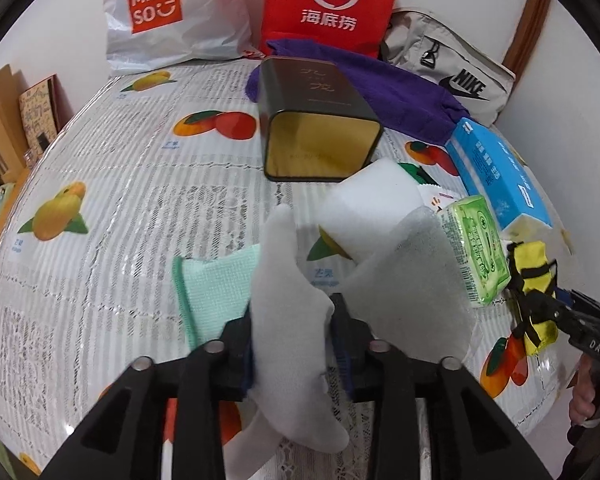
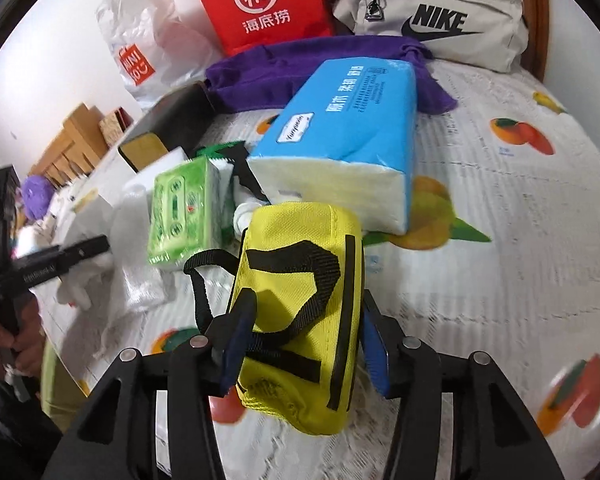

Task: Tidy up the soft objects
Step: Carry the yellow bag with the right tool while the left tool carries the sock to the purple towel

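My left gripper is shut on a white foam sheet and holds it above the table; the sheet curls right over a white foam block. My right gripper is shut on a yellow pouch with black straps; it also shows at the right of the left wrist view. A green tissue pack and a blue tissue pack lie just beyond. A mint cloth lies under the left gripper. A purple towel lies at the back.
An open dark tin box lies on its side mid-table. A Miniso bag, a red paper bag and a Nike bag line the wall. The table has a fruit-print cover. Cardboard boxes stand far left.
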A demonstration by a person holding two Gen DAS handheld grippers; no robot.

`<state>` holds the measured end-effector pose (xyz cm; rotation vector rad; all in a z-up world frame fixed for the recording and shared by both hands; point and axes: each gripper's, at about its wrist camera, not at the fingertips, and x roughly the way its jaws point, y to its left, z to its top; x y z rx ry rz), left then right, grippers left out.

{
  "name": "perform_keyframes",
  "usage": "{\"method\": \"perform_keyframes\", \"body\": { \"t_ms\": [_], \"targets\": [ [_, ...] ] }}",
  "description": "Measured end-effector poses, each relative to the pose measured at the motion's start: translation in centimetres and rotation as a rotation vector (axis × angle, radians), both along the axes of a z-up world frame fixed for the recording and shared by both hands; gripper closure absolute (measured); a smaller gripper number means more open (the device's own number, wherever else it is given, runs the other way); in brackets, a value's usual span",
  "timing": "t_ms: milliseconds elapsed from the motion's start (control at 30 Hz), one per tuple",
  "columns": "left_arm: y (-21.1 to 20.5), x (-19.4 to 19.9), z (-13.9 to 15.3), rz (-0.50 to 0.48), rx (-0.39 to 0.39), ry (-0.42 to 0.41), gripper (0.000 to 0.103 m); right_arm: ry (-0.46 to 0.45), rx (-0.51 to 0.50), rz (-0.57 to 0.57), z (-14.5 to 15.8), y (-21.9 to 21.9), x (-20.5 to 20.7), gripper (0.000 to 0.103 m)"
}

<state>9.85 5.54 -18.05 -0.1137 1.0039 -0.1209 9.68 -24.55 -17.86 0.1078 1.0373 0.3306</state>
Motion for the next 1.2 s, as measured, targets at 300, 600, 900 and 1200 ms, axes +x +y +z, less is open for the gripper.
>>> {"method": "perform_keyframes", "body": {
  "t_ms": [300,600,900,1200],
  "targets": [
    [-0.1,0.4,0.0,0.004,0.057,-0.028,0.087,-0.005,0.086,-0.012,0.2,-1.2,-0.4,0.084],
    [1.3,-0.8,2.1,0.038,0.031,-0.044,0.090,-0.028,0.038,-0.014,1.8,-1.7,-1.8,0.086],
    [1.3,-1.2,5.1,0.056,0.045,-0.080,0.090,-0.083,0.024,-0.029,4.7,-2.4,-2.6,0.087],
    [0.7,0.9,9.2,0.040,0.030,-0.135,0.090,-0.160,0.023,-0.031,8.8,-2.7,-1.1,0.087]
  ]
}}
